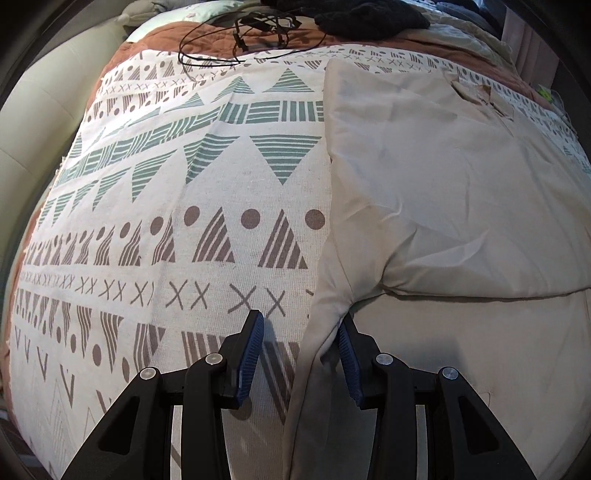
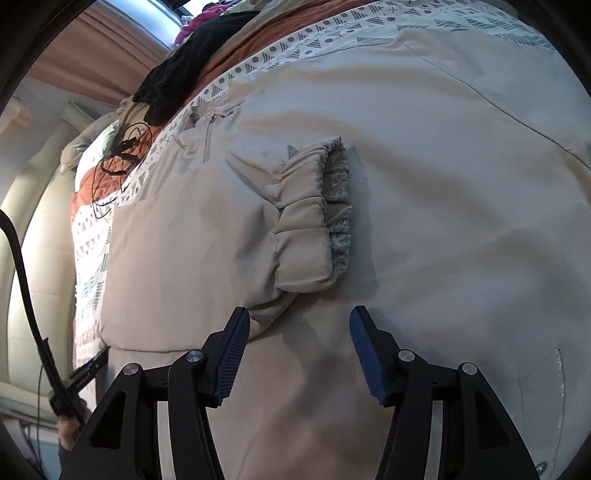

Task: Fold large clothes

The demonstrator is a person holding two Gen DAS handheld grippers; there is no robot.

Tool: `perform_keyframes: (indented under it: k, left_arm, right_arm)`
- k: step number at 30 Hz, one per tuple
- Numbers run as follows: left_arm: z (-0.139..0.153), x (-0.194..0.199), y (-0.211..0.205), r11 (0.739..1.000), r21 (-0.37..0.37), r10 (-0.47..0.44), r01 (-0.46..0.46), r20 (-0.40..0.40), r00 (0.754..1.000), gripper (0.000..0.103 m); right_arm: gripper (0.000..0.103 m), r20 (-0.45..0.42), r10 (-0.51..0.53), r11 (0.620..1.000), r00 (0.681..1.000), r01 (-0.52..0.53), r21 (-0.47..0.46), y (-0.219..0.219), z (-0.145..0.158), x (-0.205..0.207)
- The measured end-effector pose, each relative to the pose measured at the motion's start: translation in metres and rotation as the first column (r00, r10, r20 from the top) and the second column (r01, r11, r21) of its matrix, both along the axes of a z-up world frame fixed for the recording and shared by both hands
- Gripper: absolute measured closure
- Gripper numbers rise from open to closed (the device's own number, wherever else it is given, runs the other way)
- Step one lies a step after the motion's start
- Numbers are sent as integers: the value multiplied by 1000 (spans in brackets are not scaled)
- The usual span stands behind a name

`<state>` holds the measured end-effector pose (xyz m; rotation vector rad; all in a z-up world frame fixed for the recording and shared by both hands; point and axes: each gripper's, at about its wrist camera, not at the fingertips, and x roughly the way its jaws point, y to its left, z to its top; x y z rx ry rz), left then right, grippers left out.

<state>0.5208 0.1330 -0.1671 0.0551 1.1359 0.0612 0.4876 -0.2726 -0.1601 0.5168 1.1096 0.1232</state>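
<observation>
Beige jacket (image 2: 424, 221) on patterned blanket (image 1: 177, 221) — no legible writing.

bed (image 1: 207, 229) w/ patterned cover | beige jacket (image 1: 443, 184) | black cable (image 1: 207, 62) | dark garment (image 1: 369, 18), maybe knit

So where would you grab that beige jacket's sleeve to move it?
Probably at the gathered elastic cuff of the beige jacket. It bunches thick and stands proud of the flat body, so the open right gripper, just below it, could come up from the near side and pinch its lower corner.
</observation>
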Motion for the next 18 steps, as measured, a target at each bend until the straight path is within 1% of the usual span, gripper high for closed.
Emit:
perform_keyframes:
  k: [2,3,4,5,6,7,8,11,14,16,18]
  left_arm:
    - [-1,6,-1,1000,4,-7,7,3,1000,61]
    - [-1,7,-2,1000,8,-14,14,10,1000,61]
    - [-1,8,-4,1000,14,-26,25,21,999,61]
    - [0,9,-5,999,22,-37,37,29,999,61]
    - [-1,10,-6,999,26,-46,45,37,998,62]
    - [-1,10,-5,999,13,-50,49,43,998,69]
    - [-1,9,-1,999,-17,-46,47,44,998,74]
    - [-1,6,18,994,-106,10,-4,57,998,77]
    - [-1,2,34,981,-188,65,-54,52,997,77]
    - [1,0,37,978,-201,73,-61,49,996,77]
    - [3,-3,34,981,-183,71,-61,46,996,77]
  right_arm:
    - [46,9,-19,1000,1000,19,11,-2,0,4]
    - [49,14,-26,999,1000,25,19,-5,-1,9]
    - [55,22,-31,999,999,31,25,-5,-2,13]
    - [71,25,-32,999,999,31,31,-7,-4,18]
    - [82,19,-26,999,999,25,47,-6,-6,24]
    - [83,12,-22,997,1000,21,72,-5,-9,28]
    - [85,15,-20,997,1000,18,78,-3,-10,31]
    - [87,29,12,998,1000,-13,54,10,-8,40]
    - [87,42,47,998,998,-49,47,25,-4,52]
    - [87,47,59,998,997,-60,31,34,-1,59]
    - [87,51,68,998,996,-68,9,40,2,66]
